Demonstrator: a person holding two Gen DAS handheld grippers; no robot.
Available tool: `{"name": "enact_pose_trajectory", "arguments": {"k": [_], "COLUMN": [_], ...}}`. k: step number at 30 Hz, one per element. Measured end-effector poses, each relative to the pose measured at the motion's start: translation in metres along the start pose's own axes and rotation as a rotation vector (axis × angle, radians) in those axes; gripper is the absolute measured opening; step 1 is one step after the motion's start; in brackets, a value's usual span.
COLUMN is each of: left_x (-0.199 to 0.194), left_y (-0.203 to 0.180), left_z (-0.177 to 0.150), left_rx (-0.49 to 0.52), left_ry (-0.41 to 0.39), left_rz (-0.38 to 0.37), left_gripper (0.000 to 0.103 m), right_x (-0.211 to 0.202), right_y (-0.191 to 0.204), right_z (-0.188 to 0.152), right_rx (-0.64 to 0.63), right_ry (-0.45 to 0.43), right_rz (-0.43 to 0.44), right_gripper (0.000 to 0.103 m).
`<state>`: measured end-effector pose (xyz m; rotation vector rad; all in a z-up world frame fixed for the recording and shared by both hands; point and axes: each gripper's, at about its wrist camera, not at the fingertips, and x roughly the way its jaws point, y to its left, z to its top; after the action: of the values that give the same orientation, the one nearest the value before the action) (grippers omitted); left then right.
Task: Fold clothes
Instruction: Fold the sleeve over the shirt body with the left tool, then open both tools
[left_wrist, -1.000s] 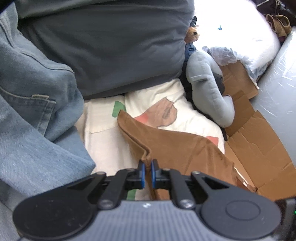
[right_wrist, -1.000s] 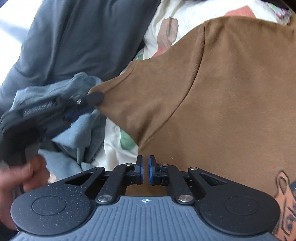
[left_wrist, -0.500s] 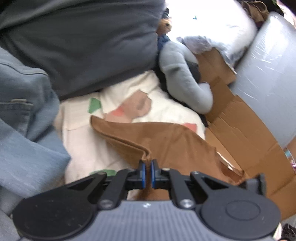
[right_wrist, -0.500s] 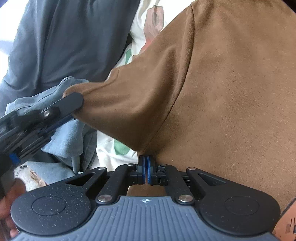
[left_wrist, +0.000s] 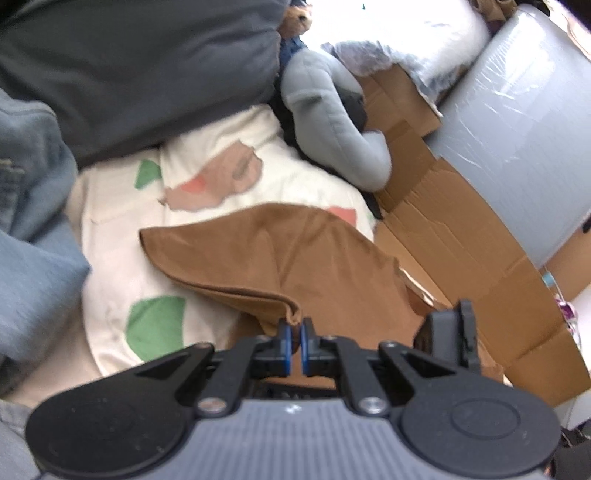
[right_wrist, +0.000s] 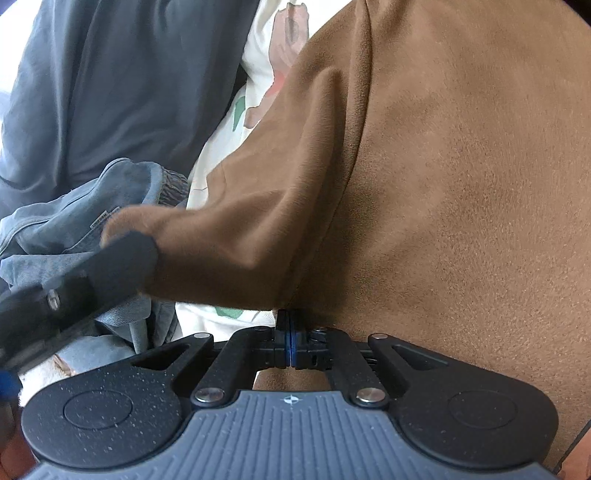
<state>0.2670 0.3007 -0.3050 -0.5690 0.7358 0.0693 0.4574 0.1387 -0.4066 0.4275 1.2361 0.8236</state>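
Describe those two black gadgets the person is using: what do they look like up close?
Each tool, left and right, looks alike: a ribbed grey body, two rounded black lobes with round discs, black linkage arms with silver screws, and narrow fingers faced with blue pads. A small cross mark sits at the body's centre. No cables show.

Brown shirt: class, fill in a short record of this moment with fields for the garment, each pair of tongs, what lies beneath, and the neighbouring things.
garment: brown shirt, partly draped and creased
left tongs: shut on a hem of the brown shirt
right tongs: shut on the brown shirt's edge
beneath: cream patterned sheet
neighbours: blue jeans, grey pillow, grey soft toy, flattened cardboard
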Motion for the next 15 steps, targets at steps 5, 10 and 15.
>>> {"name": "enact_pose_trajectory", "arguments": {"k": [5,10,15], "left_x": [0.007,-0.002,-0.013], "left_y": [0.005,0.007,0.018], "left_z": [-0.005,-0.011,-0.012], "left_rx": [-0.036,-0.032,-0.054], "left_ry": [0.053,0.051,0.019], "left_rz": [-0.034,-0.022,0.011], "left_gripper": [0.017,0.035,0.035], "right_x": [-0.007,-0.027,-0.047], "right_y": [-0.004,-0.004,0.003], "right_z": [-0.002,-0.006,-0.010], "right_rx": [-0.008,-0.075,-0.159], "right_ry": [0.005,0.017,0.000], "right_rz": [0.016,-0.014,-0.061], "right_gripper": [0.005,0.019,0.034]}}
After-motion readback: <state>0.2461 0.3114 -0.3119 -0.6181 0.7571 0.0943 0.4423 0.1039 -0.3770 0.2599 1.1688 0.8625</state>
